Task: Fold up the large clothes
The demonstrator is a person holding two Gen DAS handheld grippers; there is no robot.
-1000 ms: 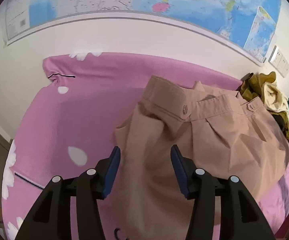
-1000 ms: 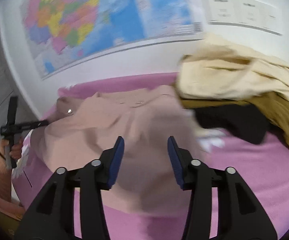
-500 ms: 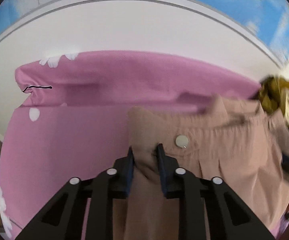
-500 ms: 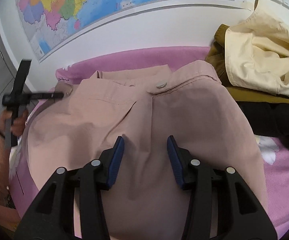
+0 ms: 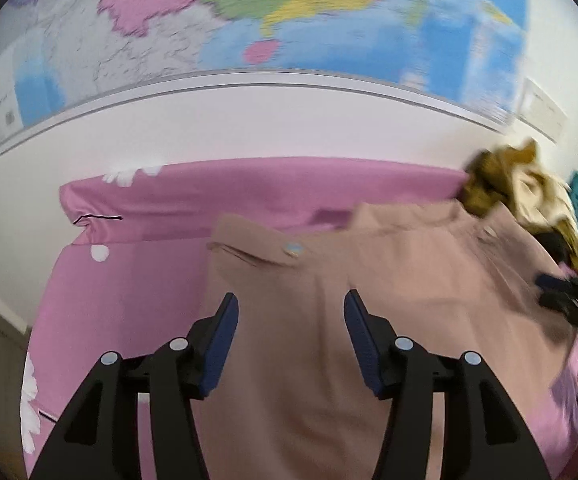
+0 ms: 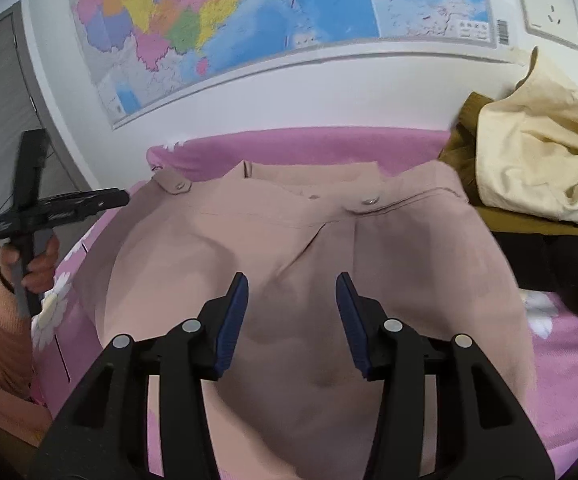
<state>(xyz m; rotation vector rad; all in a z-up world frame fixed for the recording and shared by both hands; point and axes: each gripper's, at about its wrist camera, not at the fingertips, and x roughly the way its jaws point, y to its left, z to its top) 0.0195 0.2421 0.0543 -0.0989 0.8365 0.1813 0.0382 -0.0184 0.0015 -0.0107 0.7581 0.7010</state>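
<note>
Nearest the cameras, right claw: the right gripper [image 6: 292, 322] is hovering over the near middle of the garment, pads spread, gripping nothing.
Near left, left claw: the left gripper [image 5: 289, 342] is opening over the garment's left part, cloth under the gap but no pad pressing on it, so it is released.
Middle, task's thing: the tan garment [image 6: 309, 280] is lying spread on the pink bed cover [image 5: 129, 300], waistband [image 6: 329, 208] at the far end by the wall, puffed up in soft humps.
Far right: the pile of other clothes [image 6: 529, 160] is touching the garment's right edge, or nearly so; I cannot tell which.
Far: the wall map [image 6: 249, 20] is hanging above the bed.
Step in hand, my reading: setting up a fold, with both claws free.
Doing it well: flattening the humps first, then pinching both waistband corners evenly, one claw each, and carrying them toward the near hem together so the edges are meeting squarely.
Watching for: catching the pink cover or the neighbouring pile along with the cloth.
</note>
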